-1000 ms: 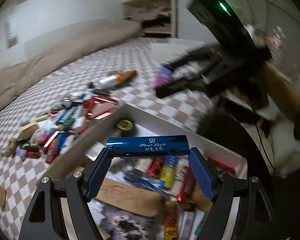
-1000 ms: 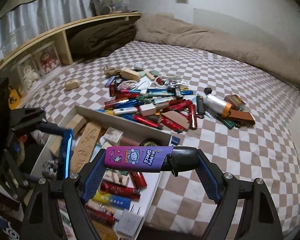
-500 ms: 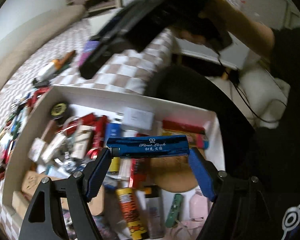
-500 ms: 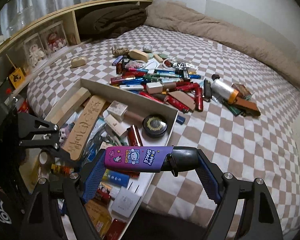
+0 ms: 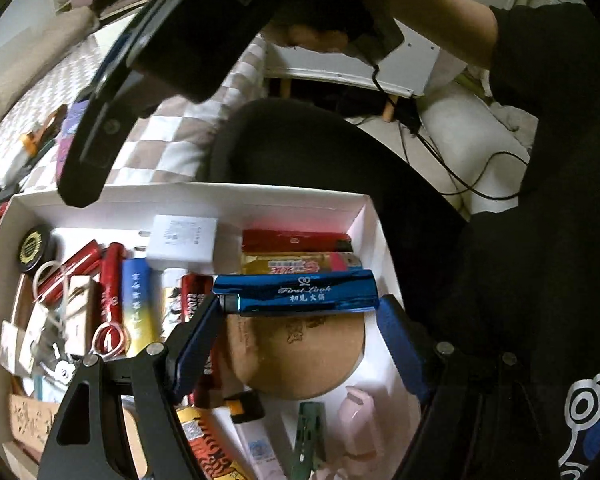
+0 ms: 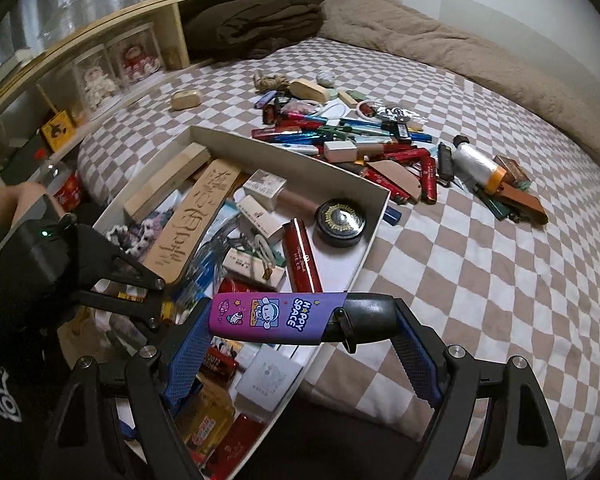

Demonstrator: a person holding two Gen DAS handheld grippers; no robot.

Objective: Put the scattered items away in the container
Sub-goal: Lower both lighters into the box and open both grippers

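My left gripper (image 5: 300, 312) is shut on a shiny blue lighter (image 5: 296, 294) and holds it crosswise over the near right part of the white box (image 5: 228, 200), above a cork disc (image 5: 296, 356). My right gripper (image 6: 300, 336) is shut on a purple "Happy Space" lighter (image 6: 276, 318) and holds it crosswise above the box's near right wall (image 6: 364, 256). The box is packed with lighters, small cartons and a wooden plaque (image 6: 196, 216). A pile of scattered items (image 6: 360, 148) lies on the checkered bed beyond the box.
The right gripper's body (image 5: 172, 52) hangs over the box's far edge in the left wrist view. A clear roll with orange end (image 6: 478, 164) and brown case (image 6: 520, 202) lie right of the pile. A wooden shelf (image 6: 100, 60) runs along the left. A beige duvet (image 6: 480, 52) lies behind.
Both grippers have swung from the bed toward the box. My left gripper now holds the blue lighter over the box's inside; my right gripper came lower over the box's edge.
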